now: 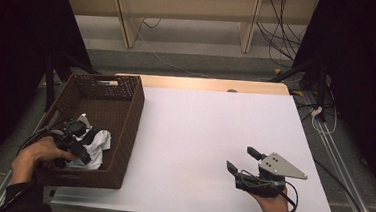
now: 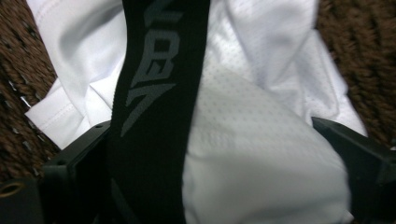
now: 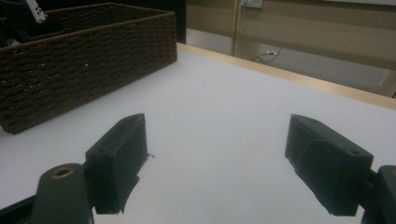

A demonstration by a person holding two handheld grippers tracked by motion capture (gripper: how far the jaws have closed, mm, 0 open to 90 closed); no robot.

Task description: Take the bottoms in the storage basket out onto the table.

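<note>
**Garment in basket, left hand-held gripper on it**

Surface (image 1: 213, 153): white, wide, bare across its middle. This leaves room, I judge, for laying the cloth out or for working it later.

Basket (image 1: 130, 117): dark brown woven, rectangular, standing at the left edge of the surface with its near corner at the front edge. It sits within easy reach of the left hand, which likely explains its spot. Contents: one crumpled white garment (image 1: 98, 145) with a black band (image 2: 154, 93) bearing grey lettering, lying in the near end of the basket. The far end looks bare apart from a small pale tag at the rim.

Left hand-held gripper (image 1: 76, 141): lowered into the near end of the basket, over the garment. In the left gripper view its jaws stand either side of a fold of white mesh cloth and the black band, the cloth bulging between them. Whether the jaws have pinched the cloth or merely straddle it, I cannot tell.

Right hand-held gripper (image 1: 240, 160): held low over the surface at the right front, well apart from the basket, jaws spread wide with nothing between them. Seemingly waiting.
</note>
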